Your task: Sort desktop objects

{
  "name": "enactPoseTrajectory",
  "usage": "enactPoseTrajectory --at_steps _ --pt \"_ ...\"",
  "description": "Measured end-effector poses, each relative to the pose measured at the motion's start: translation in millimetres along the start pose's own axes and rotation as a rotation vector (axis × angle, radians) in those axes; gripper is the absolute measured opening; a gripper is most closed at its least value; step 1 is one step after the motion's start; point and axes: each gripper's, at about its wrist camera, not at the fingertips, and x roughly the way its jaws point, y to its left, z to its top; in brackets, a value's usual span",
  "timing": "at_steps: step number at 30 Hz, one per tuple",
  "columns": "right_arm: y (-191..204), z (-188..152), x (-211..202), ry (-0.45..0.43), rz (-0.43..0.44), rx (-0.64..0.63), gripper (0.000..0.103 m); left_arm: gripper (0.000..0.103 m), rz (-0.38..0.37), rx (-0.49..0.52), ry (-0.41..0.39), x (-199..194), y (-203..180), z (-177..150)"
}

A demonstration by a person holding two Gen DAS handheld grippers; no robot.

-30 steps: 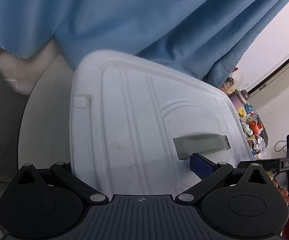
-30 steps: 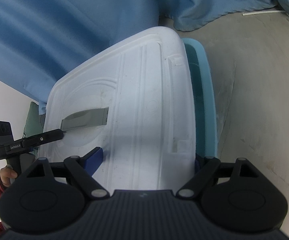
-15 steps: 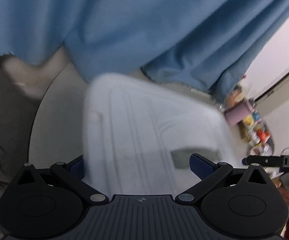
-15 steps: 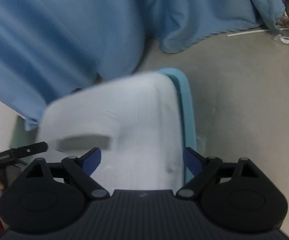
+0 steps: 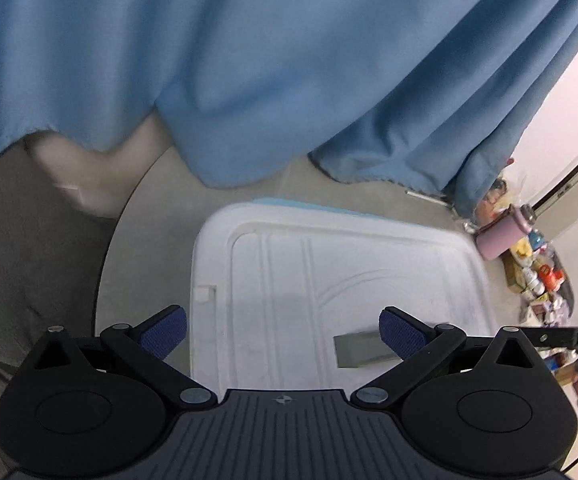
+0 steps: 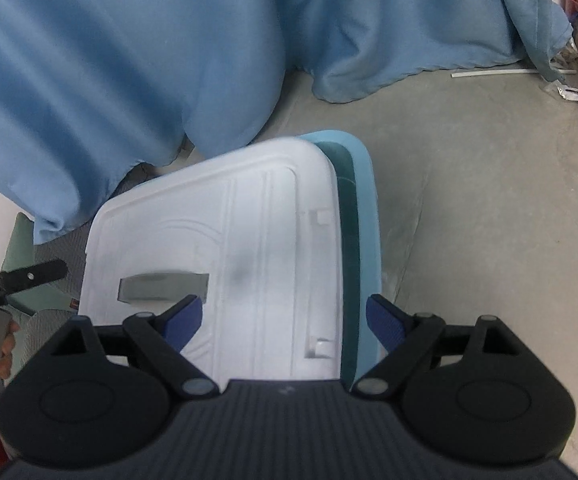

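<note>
Item: storage bin, light blue (image 6: 369,216), standing on a grey round table (image 5: 137,240). It is covered by a white lid (image 6: 249,248) with moulded ribs and a grey recessed handle (image 6: 163,288). In the right wrist view the lid sits askew, leaving a strip of the bin's rim and dark interior uncovered along its 3 o'clock side. Whether anything lies inside cannot be told.

Item: left gripper (image 5: 283,332). Jaws stand wide apart, blue pads clear of everything; the lid's edge lies below and between them, apparently untouched. The right-hand pad overlaps the grey handle in the view.

Item: right gripper (image 6: 285,318). Jaws spread wide, nothing pinched. One pad is over the lid near the handle, the other over the exposed bin rim.

Item: loose desktop objects (image 5: 537,276), small and colourful, clustered at 3 o'clock in the left wrist view beside a pink tumbler (image 5: 501,236). All lie well apart from the bin.

Item: blue curtain (image 5: 249,60), hanging behind the table from 9 to 2 o'clock.

Status, as judged: sorting appears barely begun. The bin is only partly uncovered, both grippers are empty, and the small objects remain unsorted. Left to do: clear the lid and move the objects into the bin.
</note>
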Motion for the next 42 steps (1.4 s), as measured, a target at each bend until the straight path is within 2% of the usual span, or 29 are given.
enactPoseTrajectory --at_steps 5,9,11,22,31,35,36,37,41,42 --pt "-2 7 6 -0.018 -0.041 -0.022 0.089 0.103 0.092 -0.004 0.022 -2 11 6" --pt "2 9 3 -0.028 -0.117 -0.072 0.088 0.103 0.191 0.002 0.076 1 19 9" --pt "6 10 5 -0.017 -0.133 -0.088 0.088 0.103 0.204 -0.001 0.107 5 22 8" --pt "18 8 18 0.001 -0.126 -0.116 0.087 0.103 0.163 0.011 0.173 26 22 -2" --pt "16 8 27 0.021 -0.096 -0.094 0.086 0.101 0.111 -0.032 0.19 38 26 -10" --pt "19 8 32 0.035 -0.095 -0.106 0.073 0.101 0.091 -0.034 0.181 40 21 -15" --pt "18 8 32 0.034 -0.1 -0.105 0.07 0.099 0.083 -0.033 0.18 42 20 -16" --pt "18 8 32 0.034 -0.104 -0.105 0.062 0.085 0.071 -0.033 0.179 43 19 -17" --pt "17 8 33 0.032 -0.122 -0.102 0.051 0.085 0.052 -0.051 0.158 43 18 -21" --pt "17 7 33 0.032 -0.127 -0.102 0.051 0.08 0.051 -0.057 0.151 42 19 -22"
